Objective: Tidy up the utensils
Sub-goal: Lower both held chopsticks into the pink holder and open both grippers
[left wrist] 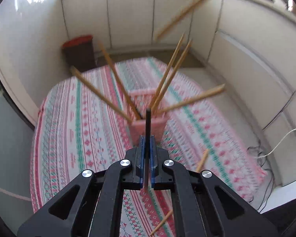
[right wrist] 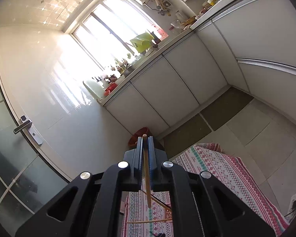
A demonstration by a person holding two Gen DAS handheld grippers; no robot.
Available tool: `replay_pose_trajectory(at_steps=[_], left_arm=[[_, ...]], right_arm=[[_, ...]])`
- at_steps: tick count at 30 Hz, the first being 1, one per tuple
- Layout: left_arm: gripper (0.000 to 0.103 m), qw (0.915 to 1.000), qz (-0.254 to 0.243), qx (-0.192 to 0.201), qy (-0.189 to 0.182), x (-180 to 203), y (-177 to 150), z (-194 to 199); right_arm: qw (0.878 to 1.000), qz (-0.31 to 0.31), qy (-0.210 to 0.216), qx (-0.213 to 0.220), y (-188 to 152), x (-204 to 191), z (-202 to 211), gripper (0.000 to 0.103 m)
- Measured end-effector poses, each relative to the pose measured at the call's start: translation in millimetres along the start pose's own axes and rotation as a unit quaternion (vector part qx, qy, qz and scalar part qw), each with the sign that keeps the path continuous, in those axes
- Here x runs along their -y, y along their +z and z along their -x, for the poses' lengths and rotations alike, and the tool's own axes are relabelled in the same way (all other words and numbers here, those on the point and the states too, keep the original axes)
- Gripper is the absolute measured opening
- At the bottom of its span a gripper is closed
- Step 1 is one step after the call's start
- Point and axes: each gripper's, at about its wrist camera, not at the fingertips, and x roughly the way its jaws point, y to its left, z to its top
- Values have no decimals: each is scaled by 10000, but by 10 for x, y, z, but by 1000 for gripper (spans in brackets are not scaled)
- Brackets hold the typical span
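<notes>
A pink slotted holder [left wrist: 137, 131] stands on the patterned tablecloth [left wrist: 79, 118], and several wooden chopsticks [left wrist: 167, 75] fan out of it. My left gripper [left wrist: 147, 138] is shut on a black chopstick [left wrist: 148, 122], whose tip points up just in front of the holder's near rim. In the right wrist view my right gripper [right wrist: 145, 138] is shut on a wooden chopstick [right wrist: 147, 177] that runs back between the pads and hangs above the table. It is raised well above the cloth [right wrist: 217, 167] and points toward the cabinets.
Two loose wooden chopsticks [left wrist: 202, 161] [left wrist: 161, 224] lie on the cloth near my left gripper. Another wooden stick [left wrist: 191, 6] crosses the upper right. A dark bin with a red liner [left wrist: 79, 51] stands beyond the table by white cabinets [right wrist: 167, 90]. Cables [left wrist: 266, 154] lie on the floor at right.
</notes>
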Motion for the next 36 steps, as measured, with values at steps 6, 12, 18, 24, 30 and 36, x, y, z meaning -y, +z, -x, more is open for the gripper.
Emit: replay_pose_trajectory(at_steps=[6,12,18,24,30,36], left_arm=[[4,9916,256,1260,-162,-68,586,691],[4,9891,448,1398,-97,-196,900,462],[23,9923,633,1033,-249,-304,811,101],[60,9783,1202,1678,-161,-604,779,516],[63,9742,1301,1843,-58,-701,774,703],[63,9797,1186,1617,-3,-698,720,593]], right_arm=[[9999,-75,-67,102,43,44,9,5],[9998,-92,-154,8,15,68,-134,5],[9996,-20,-244,-116,-69,42,-313,5],[9988,224,-407,-180,-172,-12,-428,5],[9959,457,-679,-375,-361,-24,-654,5],[9908,743,-774,-820,-619,18,-1014,18]])
